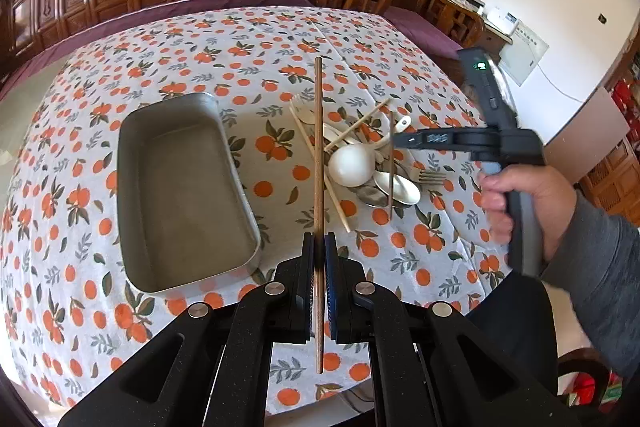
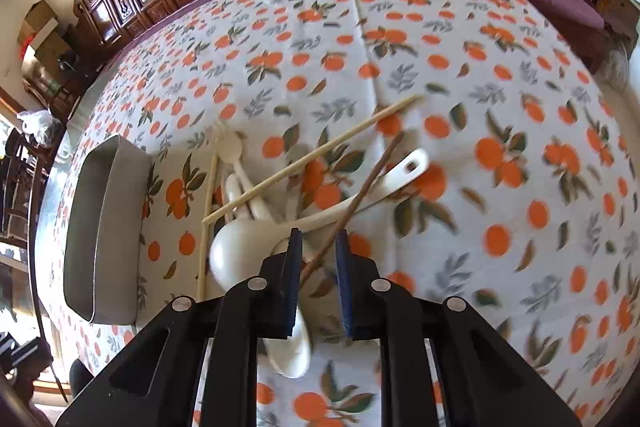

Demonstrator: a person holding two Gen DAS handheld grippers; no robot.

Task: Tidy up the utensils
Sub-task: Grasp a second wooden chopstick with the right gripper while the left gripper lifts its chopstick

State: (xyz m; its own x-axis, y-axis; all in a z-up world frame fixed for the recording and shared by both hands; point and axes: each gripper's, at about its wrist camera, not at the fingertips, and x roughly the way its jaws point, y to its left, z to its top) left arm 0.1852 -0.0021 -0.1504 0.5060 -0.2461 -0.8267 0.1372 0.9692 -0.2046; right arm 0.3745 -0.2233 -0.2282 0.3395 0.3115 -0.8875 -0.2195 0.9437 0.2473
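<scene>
Along the right claw (image 1: 400,140), small white lettering, too blurred to read.

On the surface (image 1: 168,39) the tray (image 1: 132,195) lies left of the utensil pile (image 1: 360,163), apart from it. In the pile a ladle (image 2: 240,247) lies under crossed chopsticks (image 2: 312,155), with spoons (image 1: 400,187) and a fork (image 1: 430,177) on its right side.

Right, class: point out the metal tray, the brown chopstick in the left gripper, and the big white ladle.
metal tray (image 1: 182,195), left wrist view, bare floor.
brown chopstick (image 1: 319,147), left wrist view, mid-shaft.
white ladle (image 1: 352,165), left wrist view, bowl.
</scene>
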